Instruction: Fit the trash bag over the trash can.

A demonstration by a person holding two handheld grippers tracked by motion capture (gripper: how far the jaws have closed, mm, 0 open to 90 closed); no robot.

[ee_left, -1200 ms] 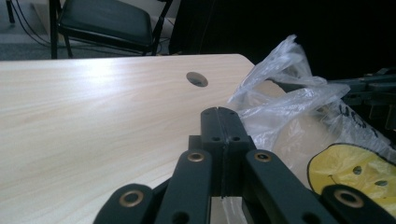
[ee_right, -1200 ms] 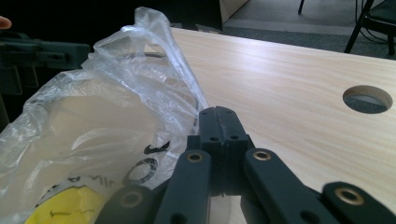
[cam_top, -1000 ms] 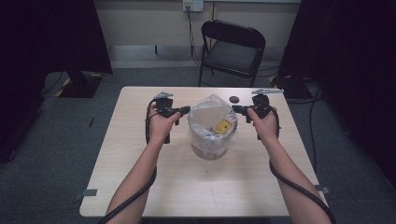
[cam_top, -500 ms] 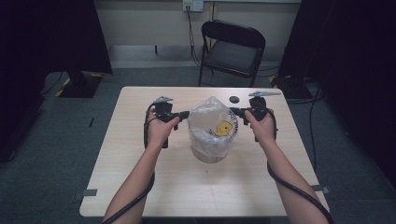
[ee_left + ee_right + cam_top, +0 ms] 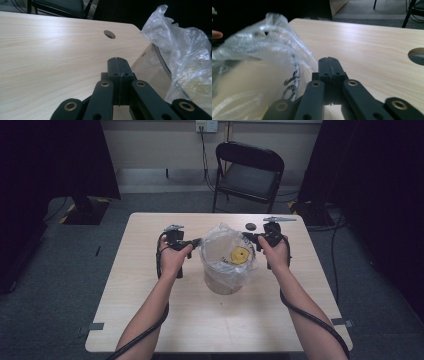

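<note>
A pale wooden table stands on grey carpet in a dim room, with a black folding chair behind its far edge and a wall socket above that. In the middle of the table sits a clear round plastic bin lined with a thin transparent plastic bag, whose crinkled upper edge rises above the rim; something yellow lies inside, too small to identify. The left gripper is held at the bin's left side and the right gripper at its right, each tip at the bag's upper edge. In the left gripper view the black jaws are pressed together with only bare table past their tips, the bag hanging just beside them and no film visibly caught; whether a sliver is pinched I cannot tell. The right gripper view shows the same: jaws closed flat together, the bag bunched just alongside, nothing plainly between the pads. As a judgement, the liner is already seated in the bin and the yellow item is in it, so the work seems well along; what appears left is dealing with the loose top edge, either folding it down over the rim or gathering it, and that is not yet done, since the film stands up loose on both sides.
</note>
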